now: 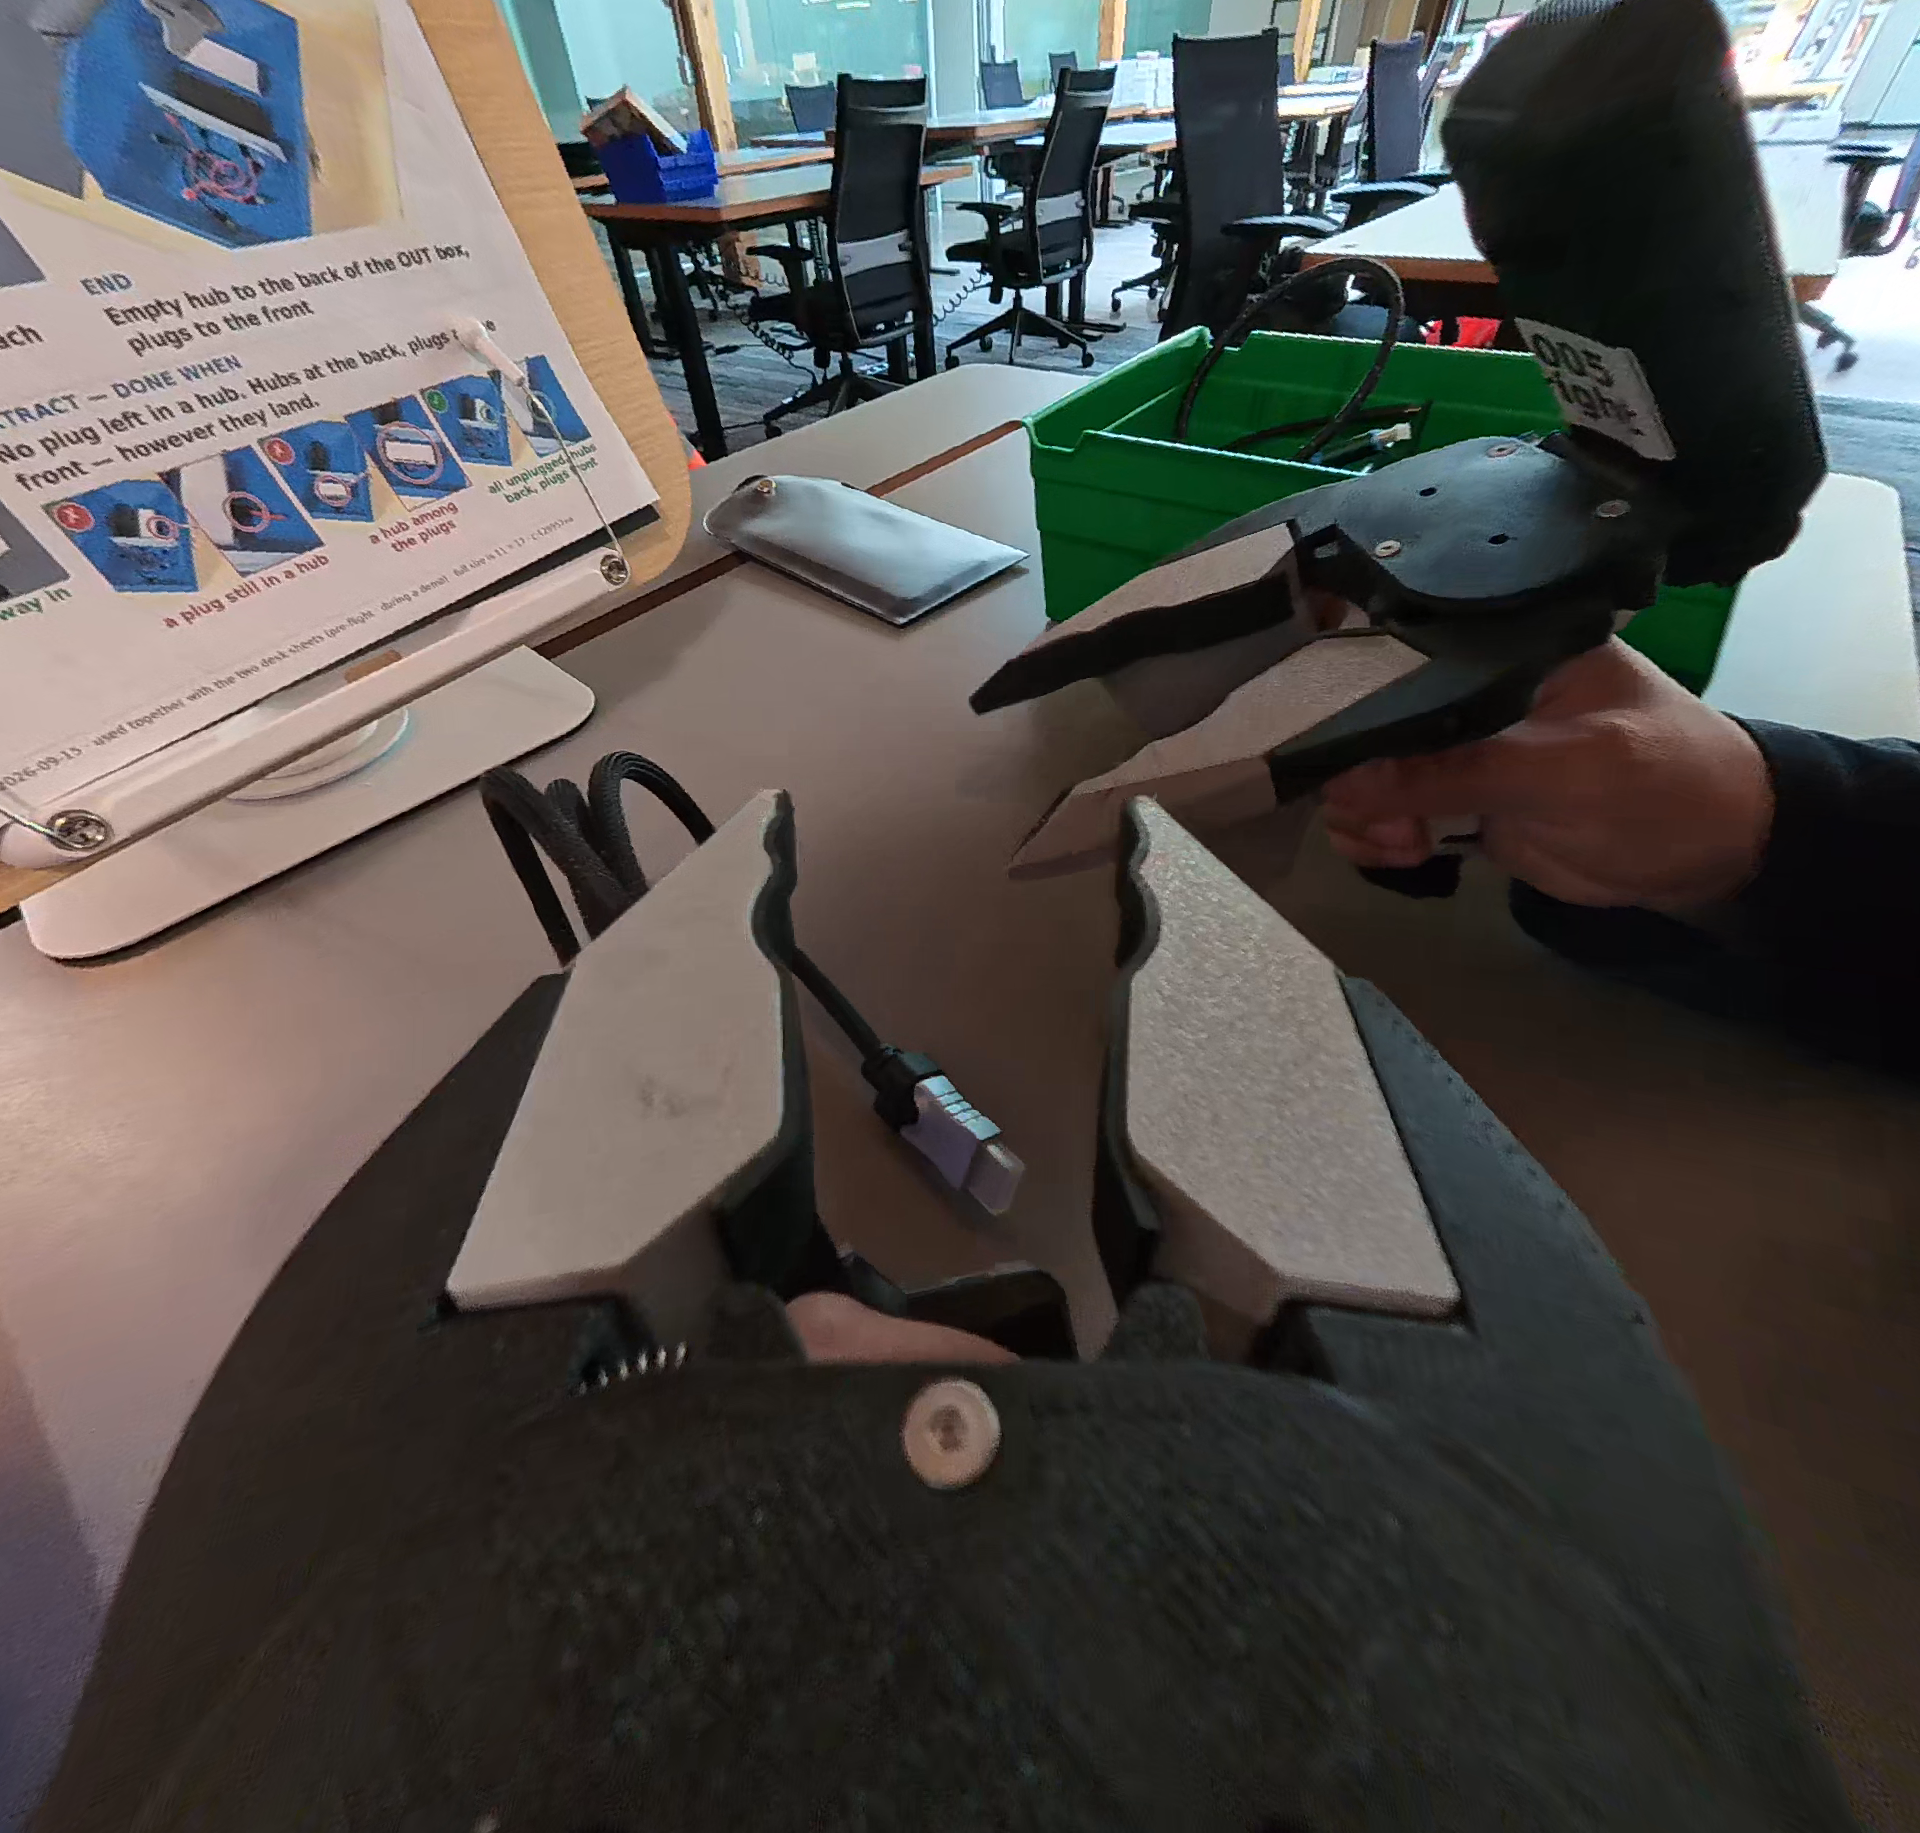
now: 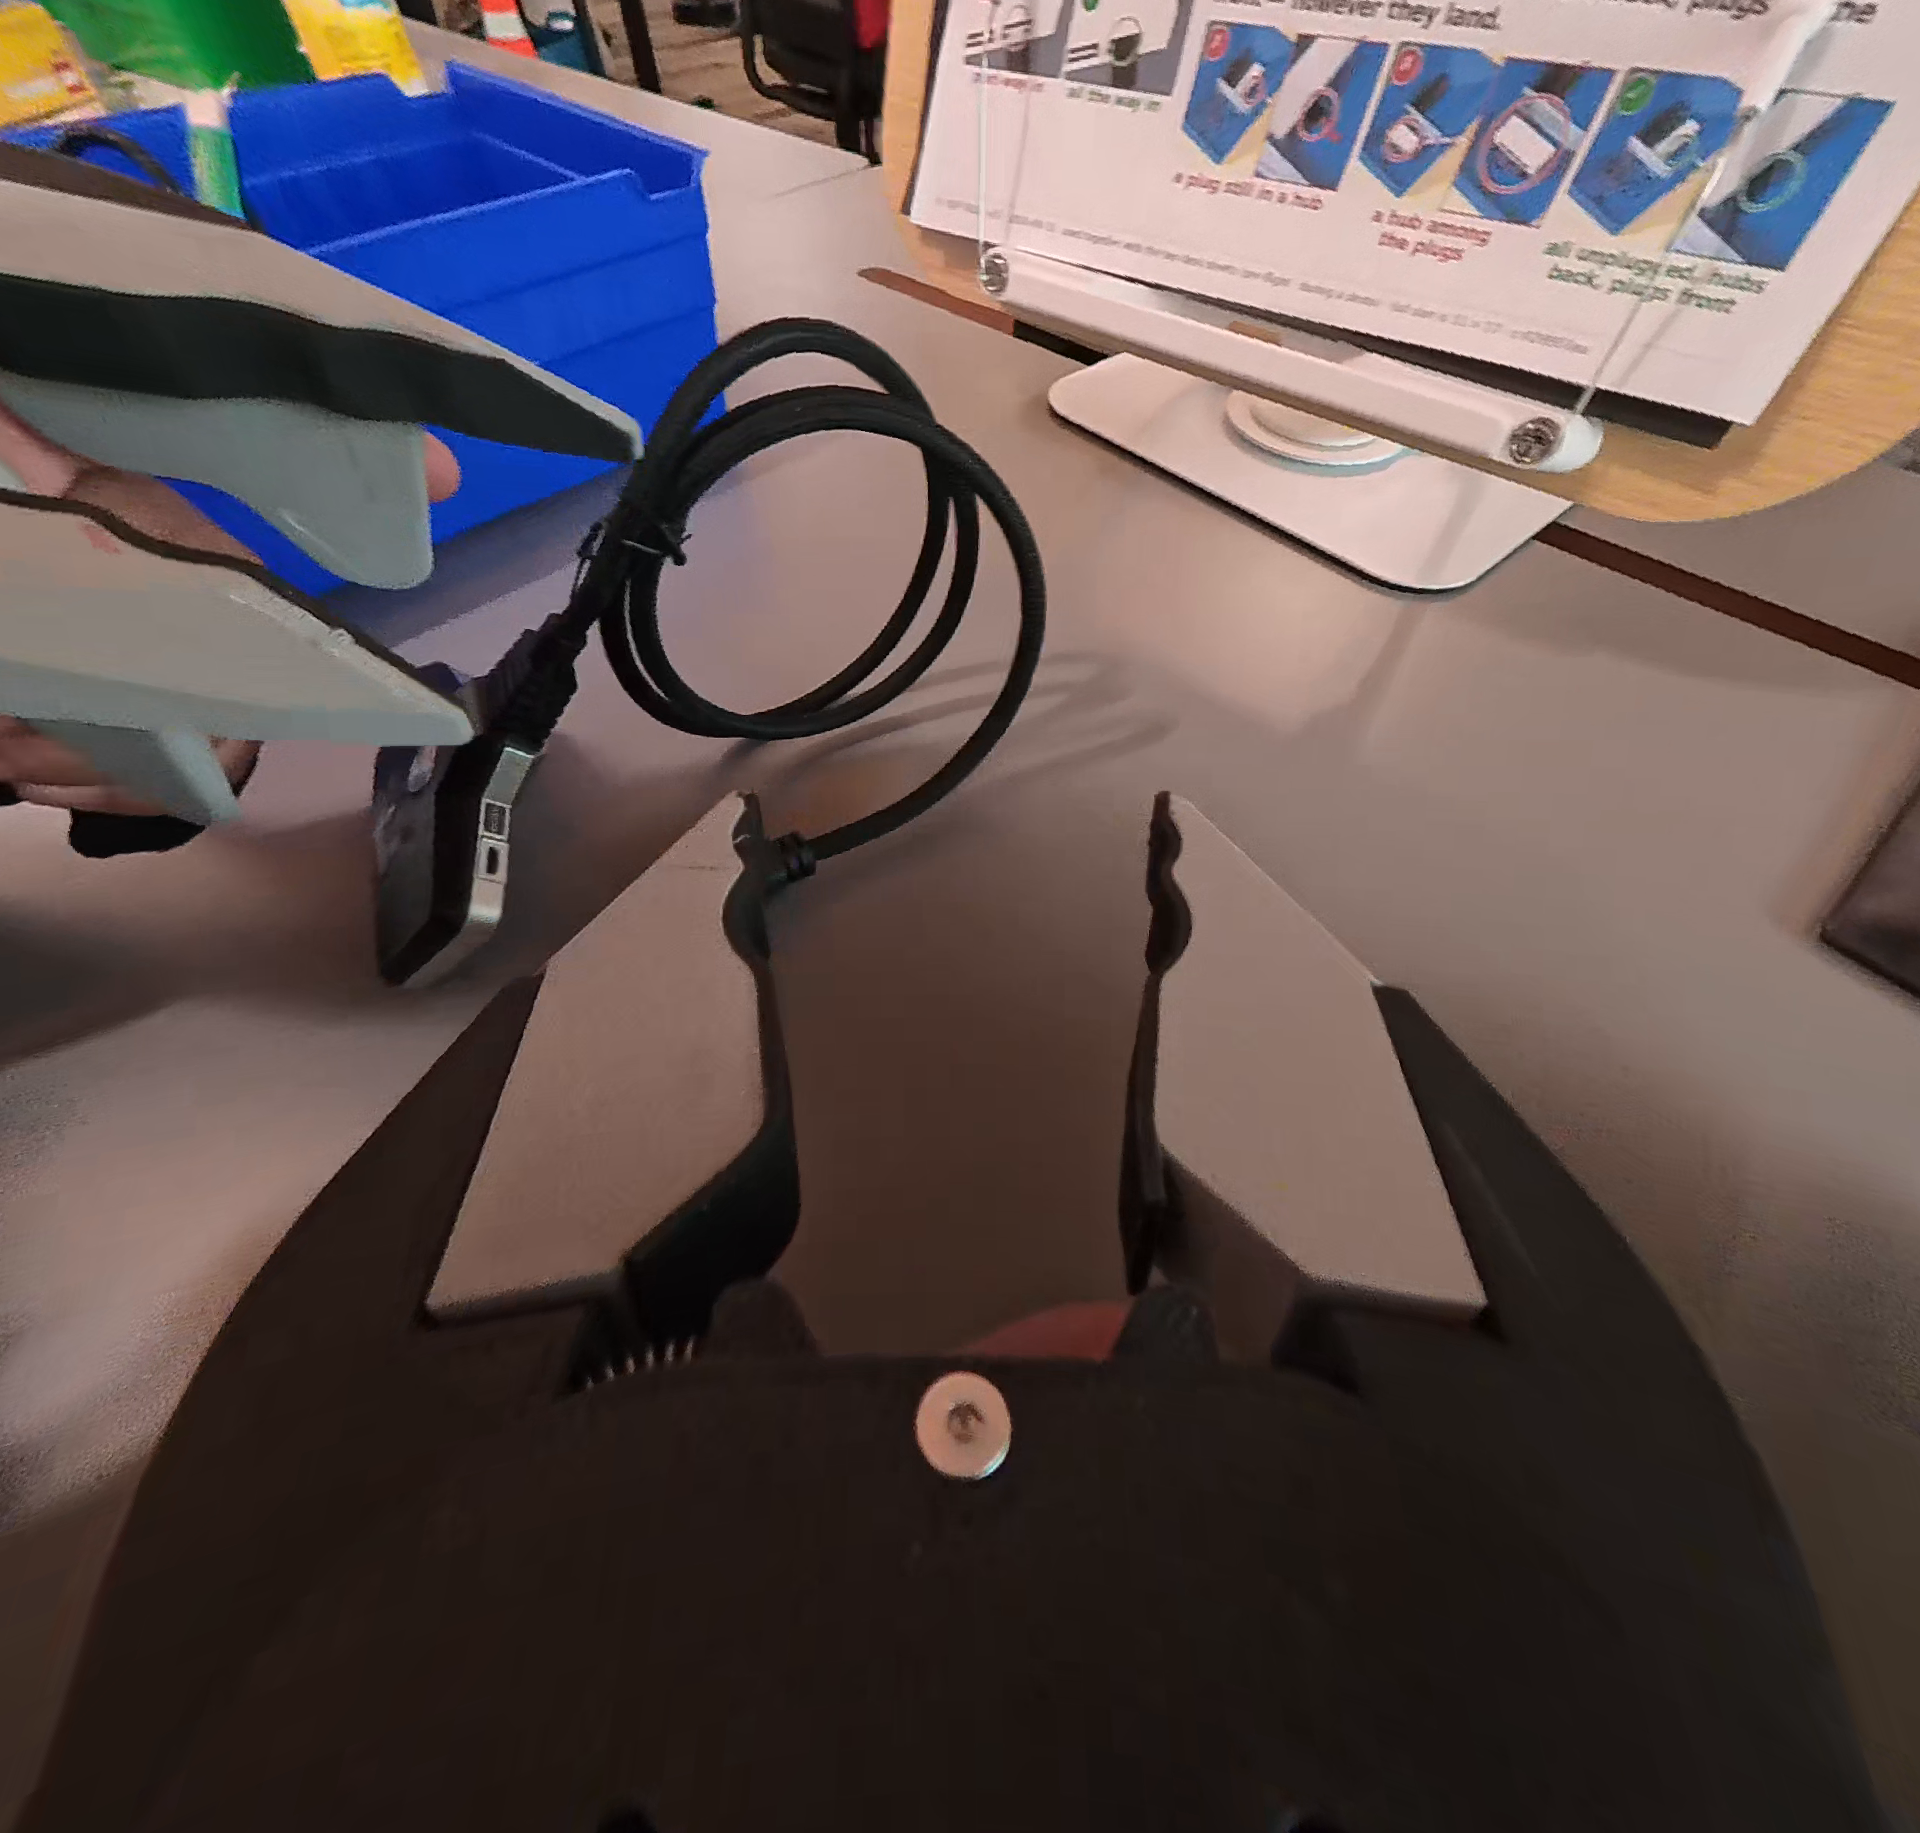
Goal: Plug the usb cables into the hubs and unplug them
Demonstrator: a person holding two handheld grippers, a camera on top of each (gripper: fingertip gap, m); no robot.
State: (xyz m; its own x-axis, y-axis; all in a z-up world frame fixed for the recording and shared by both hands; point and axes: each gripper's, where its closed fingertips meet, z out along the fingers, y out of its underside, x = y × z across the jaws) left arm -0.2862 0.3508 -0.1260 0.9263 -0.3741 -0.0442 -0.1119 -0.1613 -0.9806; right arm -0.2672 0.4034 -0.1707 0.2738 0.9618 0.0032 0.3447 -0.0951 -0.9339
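Left claw (image 1: 951,827) is seen spread wide over the desk (image 1: 312,1056), nothing gripped; a black braided cable (image 1: 831,1004) with a silver plug lies between its fingers. Right claw (image 2: 951,812) is likewise held wide open, empty, its left fingertip touching the cable. A slim hub (image 2: 457,848) rests just beside the left claw. Blue bin (image 2: 499,225) and green bin (image 1: 1143,495) are noted behind.

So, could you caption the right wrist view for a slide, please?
Open right gripper above a grey table, beside a coiled black cable.
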